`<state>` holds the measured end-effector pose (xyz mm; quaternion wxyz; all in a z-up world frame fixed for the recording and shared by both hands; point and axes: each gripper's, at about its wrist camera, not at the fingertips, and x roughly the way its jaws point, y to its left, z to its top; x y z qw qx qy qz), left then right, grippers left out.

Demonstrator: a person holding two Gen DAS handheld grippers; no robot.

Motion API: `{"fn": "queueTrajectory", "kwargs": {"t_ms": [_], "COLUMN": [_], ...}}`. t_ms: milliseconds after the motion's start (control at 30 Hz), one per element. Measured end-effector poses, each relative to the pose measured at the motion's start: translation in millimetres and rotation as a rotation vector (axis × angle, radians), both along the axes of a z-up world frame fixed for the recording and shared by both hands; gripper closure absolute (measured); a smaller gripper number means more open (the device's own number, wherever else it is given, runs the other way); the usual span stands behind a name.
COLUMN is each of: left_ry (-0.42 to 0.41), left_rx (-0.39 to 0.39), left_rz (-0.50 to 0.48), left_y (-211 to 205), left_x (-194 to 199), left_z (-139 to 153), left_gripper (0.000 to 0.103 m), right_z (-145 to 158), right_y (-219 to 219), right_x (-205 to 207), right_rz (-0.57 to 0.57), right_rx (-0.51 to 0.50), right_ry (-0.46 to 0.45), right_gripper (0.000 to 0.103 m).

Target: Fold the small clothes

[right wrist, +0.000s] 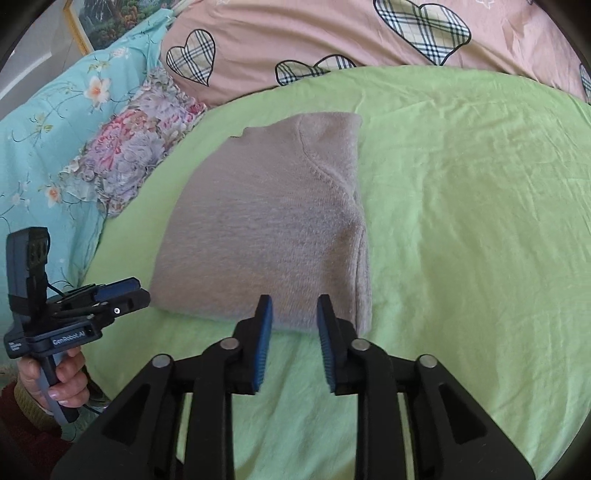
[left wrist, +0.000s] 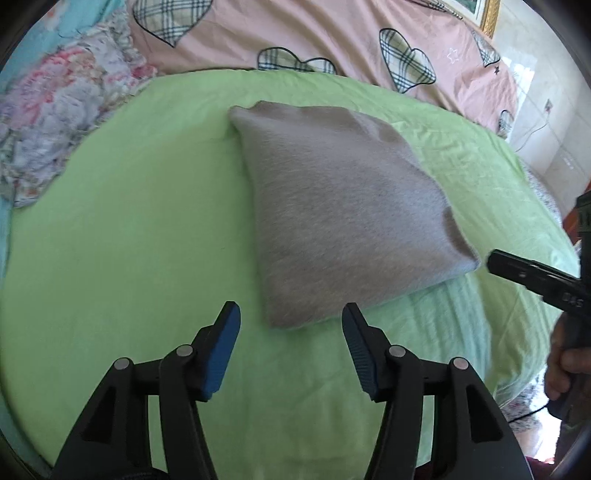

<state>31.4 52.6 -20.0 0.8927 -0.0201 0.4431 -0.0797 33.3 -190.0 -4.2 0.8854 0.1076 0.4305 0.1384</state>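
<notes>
A grey knitted garment (left wrist: pixel 340 218) lies folded into a compact rectangle on the green sheet (left wrist: pixel 129 221). It also shows in the right wrist view (right wrist: pixel 266 229), with a seam line near its right side. My left gripper (left wrist: pixel 291 317) is open and empty, just short of the garment's near corner. It shows from the side in the right wrist view (right wrist: pixel 136 291), by the garment's left near corner. My right gripper (right wrist: pixel 294 308) is partly open and empty, its tips at the garment's near edge. Its finger shows in the left wrist view (left wrist: pixel 517 273), beside the garment's right corner.
A pink quilt with plaid hearts (right wrist: pixel 332 33) lies along the back. A floral ruffled cloth (right wrist: pixel 125 158) and a teal flowered cover (right wrist: pixel 48 122) lie at the left. A white wall with a cable (left wrist: pixel 546 122) stands past the bed's right edge.
</notes>
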Motion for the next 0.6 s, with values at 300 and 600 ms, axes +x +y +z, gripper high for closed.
{"fn": "queueTrajectory", "kwargs": {"t_ms": [300,600], "left_ry": [-0.026,-0.024], "left_rx": [0.181,0.222], "left_rz": [0.027,0.055], "left_y": [-4.7,-4.8], "left_x": [-46.7,-54.7], "left_z": [-7.3,-12.1], "left_gripper": [0.025,0.021], "right_z": [-11.6,-21.6], "right_y": [16.3,33.5], "right_x": [-40.6,-55.2], "right_rz": [0.014,0.066], "right_rx": [-0.037,-0.106], "right_ry": [0.044,0.073], "right_gripper": [0.046,0.025]}}
